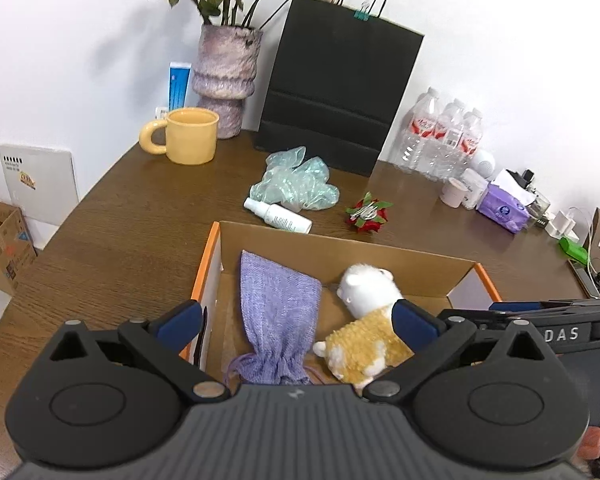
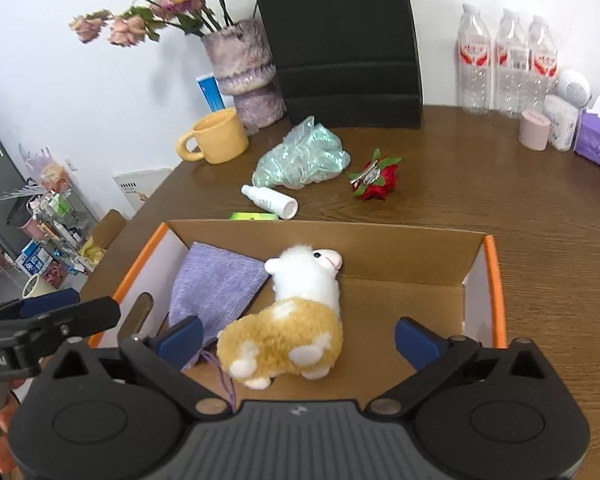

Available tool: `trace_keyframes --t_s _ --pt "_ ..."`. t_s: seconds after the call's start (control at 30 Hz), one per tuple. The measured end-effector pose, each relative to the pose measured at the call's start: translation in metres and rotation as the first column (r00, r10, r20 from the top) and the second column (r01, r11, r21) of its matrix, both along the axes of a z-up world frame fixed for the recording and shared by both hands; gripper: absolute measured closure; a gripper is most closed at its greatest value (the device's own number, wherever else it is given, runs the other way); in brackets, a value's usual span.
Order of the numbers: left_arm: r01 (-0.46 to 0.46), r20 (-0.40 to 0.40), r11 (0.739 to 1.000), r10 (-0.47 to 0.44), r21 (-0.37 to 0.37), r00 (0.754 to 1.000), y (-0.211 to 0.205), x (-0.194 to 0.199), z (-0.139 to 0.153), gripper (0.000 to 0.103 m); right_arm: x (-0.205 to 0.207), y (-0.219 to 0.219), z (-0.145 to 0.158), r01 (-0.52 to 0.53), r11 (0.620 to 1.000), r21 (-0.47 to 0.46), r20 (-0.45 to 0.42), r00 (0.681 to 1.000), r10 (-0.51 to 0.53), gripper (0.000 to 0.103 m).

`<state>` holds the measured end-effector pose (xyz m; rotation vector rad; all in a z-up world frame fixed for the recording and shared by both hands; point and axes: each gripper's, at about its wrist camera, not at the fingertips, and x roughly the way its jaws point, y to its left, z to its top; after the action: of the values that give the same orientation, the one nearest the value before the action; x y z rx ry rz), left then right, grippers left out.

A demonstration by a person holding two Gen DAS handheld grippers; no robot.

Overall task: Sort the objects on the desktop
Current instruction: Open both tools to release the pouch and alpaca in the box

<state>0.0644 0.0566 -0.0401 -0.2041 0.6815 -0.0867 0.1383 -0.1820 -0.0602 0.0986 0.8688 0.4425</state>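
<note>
Above the cardboard box (image 2: 496, 280), we are holding both the left gripper (image 1: 296, 320) and right gripper (image 2: 298, 336) released, judging the plush alpaca (image 2: 292, 320) soft, light, best pinched mid-body.

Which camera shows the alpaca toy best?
The right wrist view: the alpaca lies whole in the box, face and feet clear. The left wrist view shows it too, partly hidden behind a gripper finger.

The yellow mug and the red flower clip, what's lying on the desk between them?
The crumpled green plastic bag and the white spray bottle lie between the yellow mug and red flower clip, clearest in the right wrist view.
</note>
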Motion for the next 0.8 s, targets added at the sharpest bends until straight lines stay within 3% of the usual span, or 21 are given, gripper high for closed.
trace_keyframes --t_s 0.2,0.47,0.8 --pt "0.008 0.052 0.999 -0.011 0.043 0.999 -0.007 -0.027 0.006 0.0 -0.028 -0.013 0.011 -0.002 1.0 -0.003 0.046 0.999 0.002 0.0" --pt "0.022 0.05 0.997 -0.025 0.069 0.998 -0.014 -0.05 0.002 0.0 -0.062 -0.024 0.013 -0.01 1.0 -0.008 0.074 0.997 0.011 0.0" --pt "0.054 0.074 0.989 -0.064 0.135 0.995 -0.022 -0.068 0.013 0.0 -0.07 -0.034 0.022 0.018 1.0 -0.021 0.089 0.996 -0.016 0.0"
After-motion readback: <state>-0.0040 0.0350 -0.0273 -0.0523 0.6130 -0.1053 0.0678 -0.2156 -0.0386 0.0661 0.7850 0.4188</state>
